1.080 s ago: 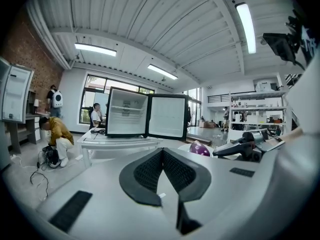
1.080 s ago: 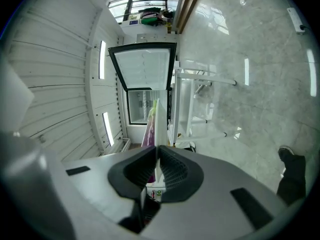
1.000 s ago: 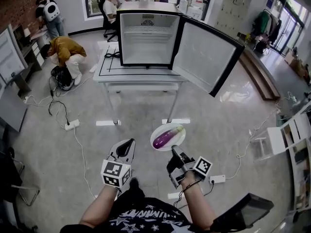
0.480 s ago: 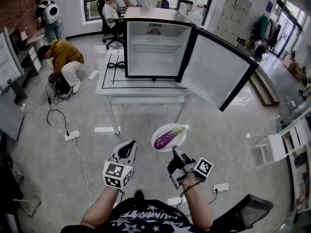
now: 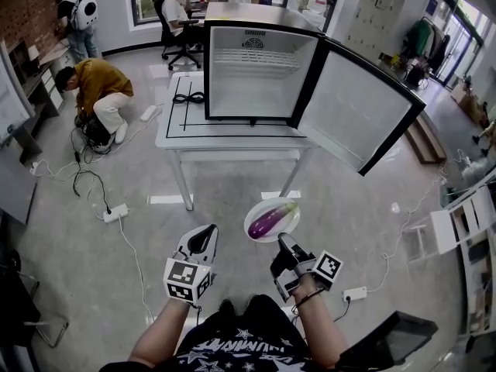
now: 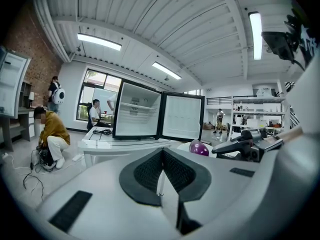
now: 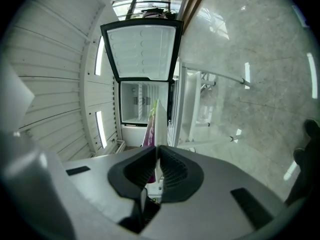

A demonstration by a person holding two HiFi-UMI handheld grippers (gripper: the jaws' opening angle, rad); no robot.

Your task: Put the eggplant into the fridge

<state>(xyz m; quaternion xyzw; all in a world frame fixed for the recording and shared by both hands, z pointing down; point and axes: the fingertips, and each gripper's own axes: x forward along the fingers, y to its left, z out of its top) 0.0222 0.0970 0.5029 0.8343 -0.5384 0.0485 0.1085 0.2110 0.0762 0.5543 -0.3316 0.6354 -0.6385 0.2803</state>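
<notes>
A person's left forearm [image 5: 159, 333] and right forearm [image 5: 319, 328] are reaching out from the bottom of the head view, each hand holding one gripper. The left gripper [image 5: 208, 229] is hanging over the floor [image 5: 225, 184] with its two fingers pressed together on nothing. The right gripper [image 5: 280, 239] is pinching the near rim of one round white plate [image 5: 262, 208], its two fingers clenched on the edge. In the right gripper view the plate is showing edge-on as a thin white line between them.

One purple eggplant [image 5: 270, 219] is lying on the plate, its green stem end pointing away from the person. The plate is being held in the air above the floor, short of the desk and well apart from the fridge.

One white power strip [image 5: 115, 212] is lying on the floor to the left, and a second power strip [image 5: 355, 293] to the right.

Beyond them, one white desk [image 5: 186, 126] is carrying one small fridge [image 5: 260, 76] with black edging. Its single door [image 5: 353, 111] is standing wide open to the right, and one wire shelf [image 5: 256, 56] is showing near the top inside. One coil of black cable [image 5: 188, 97] is lying on the desk just left of the fridge.

Farther back, at least five people are showing. One is crouching [image 5: 97, 87] at the left, one is wearing a backpack, one is sitting in a chair, and two are standing by the windows.
</notes>
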